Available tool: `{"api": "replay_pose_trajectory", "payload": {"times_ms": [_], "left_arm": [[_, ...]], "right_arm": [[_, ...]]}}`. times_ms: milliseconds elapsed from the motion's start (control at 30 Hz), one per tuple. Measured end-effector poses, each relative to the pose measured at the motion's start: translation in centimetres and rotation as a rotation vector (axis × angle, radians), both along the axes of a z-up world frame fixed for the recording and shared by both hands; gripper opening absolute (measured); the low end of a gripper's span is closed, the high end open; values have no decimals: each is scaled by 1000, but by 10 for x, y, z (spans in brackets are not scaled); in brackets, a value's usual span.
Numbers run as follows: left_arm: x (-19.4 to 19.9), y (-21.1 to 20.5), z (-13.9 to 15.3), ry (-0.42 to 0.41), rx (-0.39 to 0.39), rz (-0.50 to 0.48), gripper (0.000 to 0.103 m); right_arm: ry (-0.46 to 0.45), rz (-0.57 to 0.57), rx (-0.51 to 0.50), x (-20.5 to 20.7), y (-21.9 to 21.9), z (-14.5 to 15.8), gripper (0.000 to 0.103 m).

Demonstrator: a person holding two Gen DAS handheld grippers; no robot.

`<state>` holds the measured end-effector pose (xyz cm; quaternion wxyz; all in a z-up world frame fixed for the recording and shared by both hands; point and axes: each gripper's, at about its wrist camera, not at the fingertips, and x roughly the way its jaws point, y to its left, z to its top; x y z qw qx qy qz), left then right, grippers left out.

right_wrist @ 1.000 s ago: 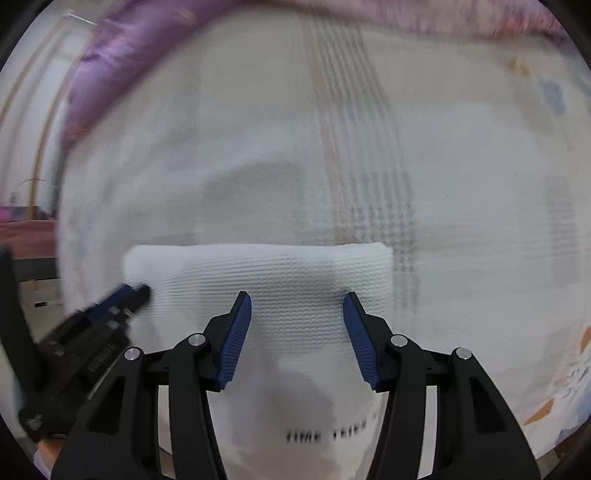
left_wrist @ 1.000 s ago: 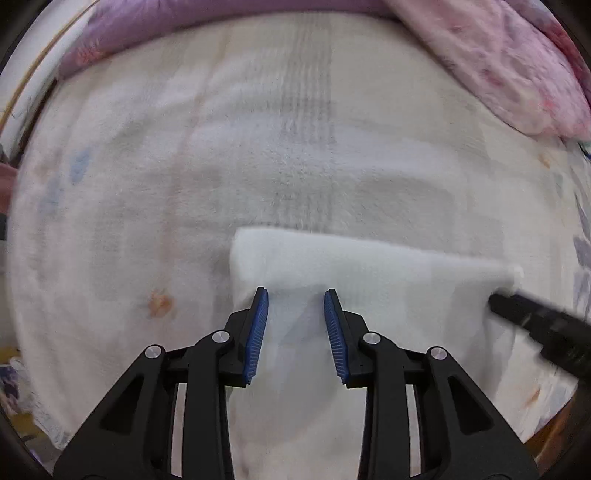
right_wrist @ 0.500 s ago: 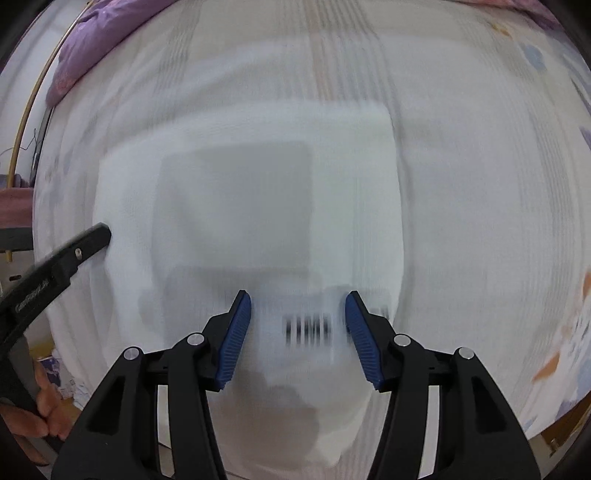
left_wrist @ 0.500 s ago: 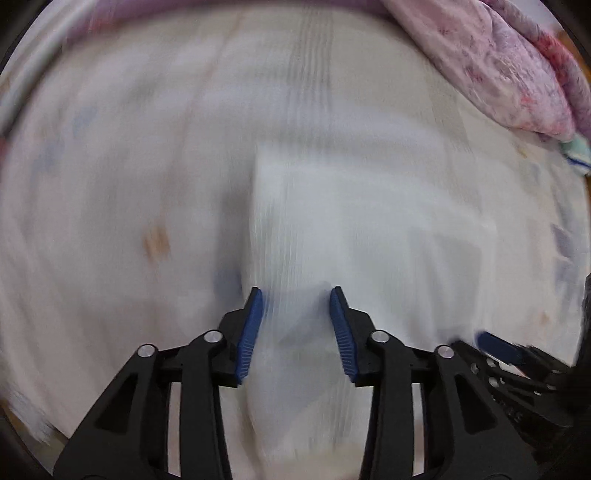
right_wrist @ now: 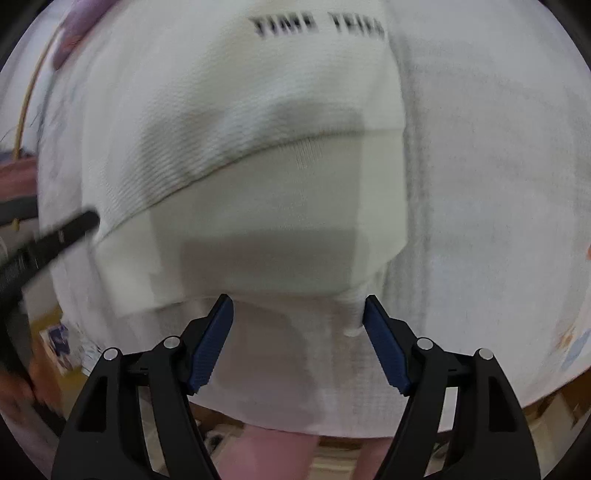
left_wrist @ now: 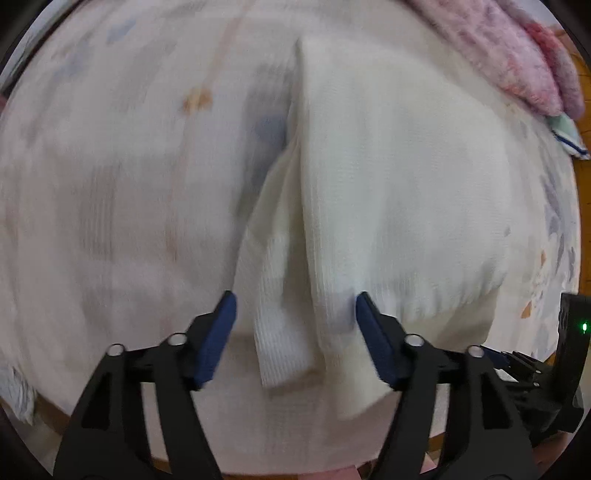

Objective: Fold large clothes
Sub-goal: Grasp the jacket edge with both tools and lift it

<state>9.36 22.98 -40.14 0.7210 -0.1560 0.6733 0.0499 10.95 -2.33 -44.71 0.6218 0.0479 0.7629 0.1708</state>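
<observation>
The white garment (left_wrist: 388,192) lies folded on the bed (left_wrist: 110,184), filling the centre and right of the left wrist view and the middle of the right wrist view, with its black lettering (right_wrist: 317,26) at the top edge there. The doubled layers sit stacked, which suggests a fold has just been laid flat so the cloth can rest under its own weight.

The left hand-held gripper (left_wrist: 295,332) points down over the near hem; its jaws are opening, and the blue pads (left_wrist: 218,339) stand clear on either side of a loose flap of cloth that lies between them without being pinched. The right hand-held gripper (right_wrist: 297,336) is likewise opening, its pads apart over the lower edge of the garment, with only a small tuft of fabric near the right pad and nothing gripped. Both seem to be letting go so that the folded edge stays where it is set.

A pink quilt (left_wrist: 517,55) is bunched at the upper right of the left view, well apart from the garment, leaving the bed free for folding. The picture is blurred, so finer creases cannot be read.
</observation>
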Motion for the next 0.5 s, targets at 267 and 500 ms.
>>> {"api": "replay_pose_trajectory", "payload": {"times_ms": [267, 500], "left_arm": [[59, 32, -33, -119, -231, 32, 90], [78, 54, -109, -114, -605, 72, 98]], "right_arm": [[-141, -165, 202, 86, -52, 34, 94], [-12, -170, 471, 123, -45, -43, 97]]}}
